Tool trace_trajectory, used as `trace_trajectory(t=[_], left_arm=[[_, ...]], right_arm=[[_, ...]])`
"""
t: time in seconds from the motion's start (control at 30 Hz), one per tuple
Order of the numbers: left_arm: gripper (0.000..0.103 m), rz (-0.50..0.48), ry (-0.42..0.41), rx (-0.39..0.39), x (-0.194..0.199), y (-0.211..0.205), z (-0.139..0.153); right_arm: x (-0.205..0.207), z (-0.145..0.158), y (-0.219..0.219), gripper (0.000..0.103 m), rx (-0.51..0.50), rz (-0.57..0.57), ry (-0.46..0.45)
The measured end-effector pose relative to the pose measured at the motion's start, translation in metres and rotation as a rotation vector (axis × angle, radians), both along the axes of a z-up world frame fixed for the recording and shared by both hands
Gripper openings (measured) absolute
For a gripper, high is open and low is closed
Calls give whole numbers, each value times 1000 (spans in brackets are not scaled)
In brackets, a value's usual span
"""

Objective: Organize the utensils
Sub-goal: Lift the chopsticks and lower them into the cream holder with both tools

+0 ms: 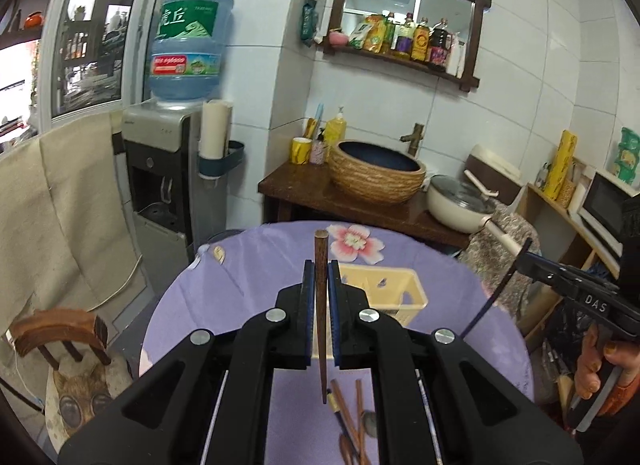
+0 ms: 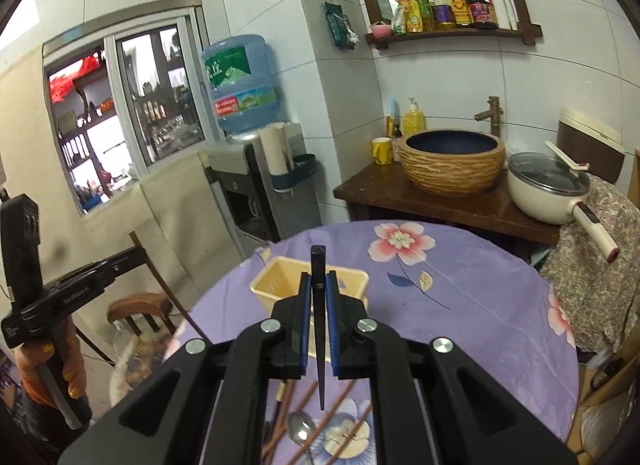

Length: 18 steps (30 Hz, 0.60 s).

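Water dispenser (image 1: 160,169), woven basin (image 1: 376,173) (blue inside), lidded pan (image 1: 460,201).

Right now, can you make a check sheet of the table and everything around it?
Surface: round table under a purple flowered cloth.
Job's things: yellow holder on the table, nothing seen inside; brown chopstick and black chopstick lifted; more chopsticks and a spoon lying loose.
Clutter: nothing seen beyond these on the cloth.
Grippers: left gripper shut on the brown chopstick; right gripper shut on the black one.
Cables: a white cord by the beige wall cloth.
Surroundings: water dispenser, basin, pan, chair, shelf of bottles.
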<state>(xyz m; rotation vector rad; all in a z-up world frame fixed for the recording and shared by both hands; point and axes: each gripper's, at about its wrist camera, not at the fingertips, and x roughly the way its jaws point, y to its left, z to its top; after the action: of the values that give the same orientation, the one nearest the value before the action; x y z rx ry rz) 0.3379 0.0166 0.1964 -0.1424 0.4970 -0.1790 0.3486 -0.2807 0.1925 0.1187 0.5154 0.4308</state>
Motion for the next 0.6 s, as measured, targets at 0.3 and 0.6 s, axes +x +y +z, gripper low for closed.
trace_trajectory(t=[0.3, 0.6], left_arm=[[7, 1, -91, -6, 43, -18, 98], [7, 38, -32, 24, 105, -44, 73]], right_arm=[[43, 89, 10, 7, 41, -61, -96], [84, 45, 27, 7, -29, -126, -50]])
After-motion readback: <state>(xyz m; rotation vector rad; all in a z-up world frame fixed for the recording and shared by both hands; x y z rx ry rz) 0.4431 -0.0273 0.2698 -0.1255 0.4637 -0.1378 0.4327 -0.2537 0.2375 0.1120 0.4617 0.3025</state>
